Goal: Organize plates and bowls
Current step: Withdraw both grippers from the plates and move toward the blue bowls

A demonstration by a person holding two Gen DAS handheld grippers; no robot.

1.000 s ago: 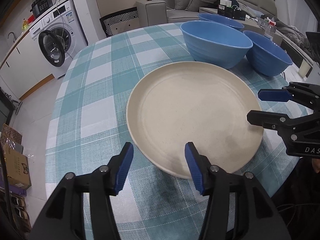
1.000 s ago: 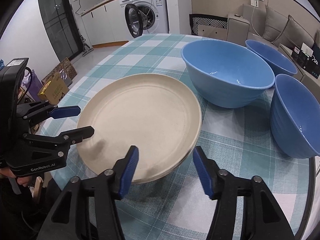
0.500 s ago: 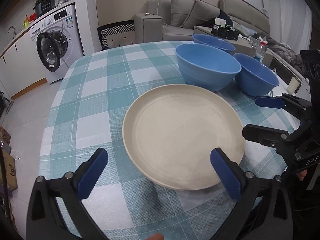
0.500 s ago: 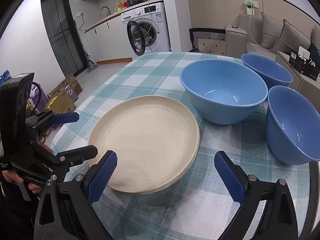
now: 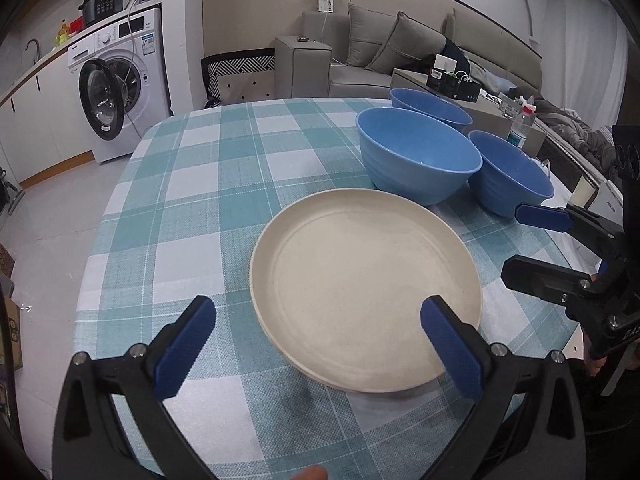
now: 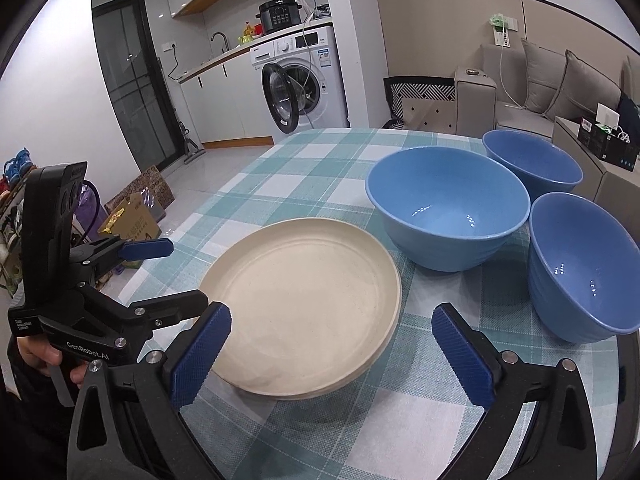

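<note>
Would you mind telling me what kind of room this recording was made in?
Most likely a small home with an open kitchen and living area: a front-loading washing machine sits under a counter, a grey sofa stands behind, and the plate lies on a table with a checked cloth.

Round tabletop under a teal and white checked cloth; white front-loading washing machine against the far wall, door open, black cooker on top; grey sofa with cushions; pale tiled floor; dark glazed door; cardboard boxes on the floor.
</note>
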